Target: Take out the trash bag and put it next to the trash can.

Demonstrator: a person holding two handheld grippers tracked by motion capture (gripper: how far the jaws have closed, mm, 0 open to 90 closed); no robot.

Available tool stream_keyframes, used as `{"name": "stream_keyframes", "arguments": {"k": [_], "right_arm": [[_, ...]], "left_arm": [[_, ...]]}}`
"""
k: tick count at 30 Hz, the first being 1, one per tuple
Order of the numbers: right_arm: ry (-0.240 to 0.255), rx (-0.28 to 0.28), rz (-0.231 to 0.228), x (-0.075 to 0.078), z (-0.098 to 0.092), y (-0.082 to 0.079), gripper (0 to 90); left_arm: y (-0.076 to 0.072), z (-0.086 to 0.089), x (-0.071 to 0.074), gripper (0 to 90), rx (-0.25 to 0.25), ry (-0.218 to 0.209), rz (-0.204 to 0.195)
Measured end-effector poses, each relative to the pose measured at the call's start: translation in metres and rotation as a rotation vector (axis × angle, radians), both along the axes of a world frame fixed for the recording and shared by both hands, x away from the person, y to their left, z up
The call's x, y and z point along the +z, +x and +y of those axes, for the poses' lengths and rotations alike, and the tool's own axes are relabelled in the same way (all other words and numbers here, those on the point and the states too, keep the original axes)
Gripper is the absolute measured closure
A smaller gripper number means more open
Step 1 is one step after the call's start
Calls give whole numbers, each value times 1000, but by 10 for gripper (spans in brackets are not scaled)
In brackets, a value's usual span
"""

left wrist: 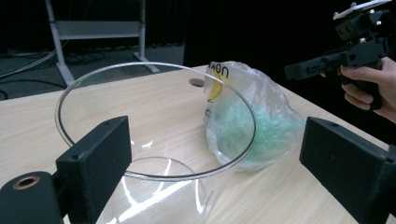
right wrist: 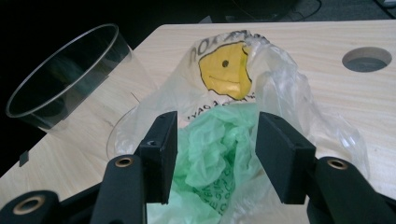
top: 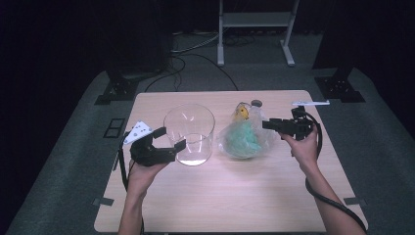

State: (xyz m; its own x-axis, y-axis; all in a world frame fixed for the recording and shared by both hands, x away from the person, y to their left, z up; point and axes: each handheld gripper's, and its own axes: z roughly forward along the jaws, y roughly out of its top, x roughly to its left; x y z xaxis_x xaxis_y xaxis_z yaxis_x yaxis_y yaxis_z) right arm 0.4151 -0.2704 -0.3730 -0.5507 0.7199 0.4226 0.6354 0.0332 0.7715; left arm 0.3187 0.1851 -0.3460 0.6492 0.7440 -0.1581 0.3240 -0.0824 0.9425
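Two grippers flank a glass bowl and a plastic bag on the counter.

The left gripper (top: pixel 165 139), jaws spread wide and empty, sits at the clear bowl's (top: pixel 190 132) 9 o'clock side. The right gripper (top: pixel 274 125), jaws parted and empty, hovers at 3 o'clock of the clear bag (top: pixel 243 134) holding green plastic.

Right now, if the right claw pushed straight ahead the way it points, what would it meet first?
Most likely the clear plastic bag with green stuffing: the right claw, jaws open, points straight at it, apparently not yet touching.
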Motion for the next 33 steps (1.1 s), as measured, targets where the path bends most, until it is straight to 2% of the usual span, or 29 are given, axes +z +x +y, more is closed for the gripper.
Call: {"name": "stream_keyframes", "arguments": {"k": [8,33], "right_arm": [[23,-1,-9,-5,-8,-9,476],[14,1,-12,-23,-21,-32,464]], "left_arm": [[0,0,0,80,1,0,3],[-1,0,0,80,4,1,0]]}}
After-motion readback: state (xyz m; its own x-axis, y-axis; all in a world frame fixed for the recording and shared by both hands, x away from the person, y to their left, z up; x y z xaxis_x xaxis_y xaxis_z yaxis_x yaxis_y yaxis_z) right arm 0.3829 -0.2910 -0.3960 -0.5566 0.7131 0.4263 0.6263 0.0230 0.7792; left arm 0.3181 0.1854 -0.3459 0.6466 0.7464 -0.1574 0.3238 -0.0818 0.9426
